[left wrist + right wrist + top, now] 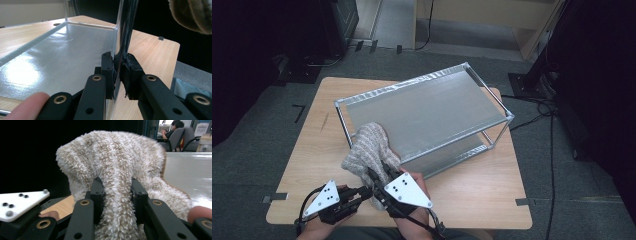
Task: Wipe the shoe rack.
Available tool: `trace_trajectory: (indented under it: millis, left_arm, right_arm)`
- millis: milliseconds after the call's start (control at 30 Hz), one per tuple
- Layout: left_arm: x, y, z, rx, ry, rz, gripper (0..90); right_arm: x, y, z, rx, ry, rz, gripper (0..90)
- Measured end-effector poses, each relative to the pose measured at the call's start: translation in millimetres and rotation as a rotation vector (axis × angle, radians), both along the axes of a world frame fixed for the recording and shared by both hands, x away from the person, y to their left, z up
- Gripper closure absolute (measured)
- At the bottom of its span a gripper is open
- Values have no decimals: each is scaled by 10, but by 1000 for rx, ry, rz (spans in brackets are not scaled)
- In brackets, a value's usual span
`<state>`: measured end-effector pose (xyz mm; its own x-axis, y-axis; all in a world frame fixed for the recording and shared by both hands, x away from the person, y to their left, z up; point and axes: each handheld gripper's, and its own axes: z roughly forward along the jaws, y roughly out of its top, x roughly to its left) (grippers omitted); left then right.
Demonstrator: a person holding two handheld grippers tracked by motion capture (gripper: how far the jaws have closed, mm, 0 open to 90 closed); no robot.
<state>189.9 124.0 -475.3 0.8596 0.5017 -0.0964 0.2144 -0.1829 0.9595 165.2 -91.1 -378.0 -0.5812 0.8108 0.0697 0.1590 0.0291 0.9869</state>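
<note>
Showing no writing, fuzzy cloth (117, 170), metal shelf (427, 107)

The cloth (371, 150) hides the rack's (432, 107) seven-o'clock corner and the right gripper's (379, 176) jaw tips. In the left gripper view, the cloth (192, 15) is cut off at one o'clock.

The high view looks forward and down over the whole table (472, 195) from far off, while the left gripper view sits close behind its fingers (108, 67) facing along the rack (62, 57), and the right gripper view, closer still, faces the cloth (117, 162) between its fingers (97, 192), both sharing rack and cloth.
</note>
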Motion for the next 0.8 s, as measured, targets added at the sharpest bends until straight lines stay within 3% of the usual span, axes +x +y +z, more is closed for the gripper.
trace_trajectory:
  millis: [100, 167, 333, 467, 667, 800]
  left_arm:
    - [-2, 4, -3, 0, -4, 2, 808]
    - [-9, 10, -5, 0, -8, -4, 809]
    - [-21, 2, 2, 11, -17, -4, 812]
    - [-19, 5, 3, 12, -17, -7, 813]
    - [-14, 11, 4, 11, -15, -10, 813]
    - [-12, 13, 4, 12, -14, -11, 813]
  right_arm:
    - [-8, 32, -3, -4, -9, -15, 706]
    - [5, -2, -17, 21, -8, 18, 707]
    - [22, -56, -15, -67, -69, 17, 699]
    - [87, -163, -14, -102, -83, -6, 691]
    - [331, -626, -8, -144, -79, -130, 683]
    - [490, -976, -23, -140, -69, -197, 677]
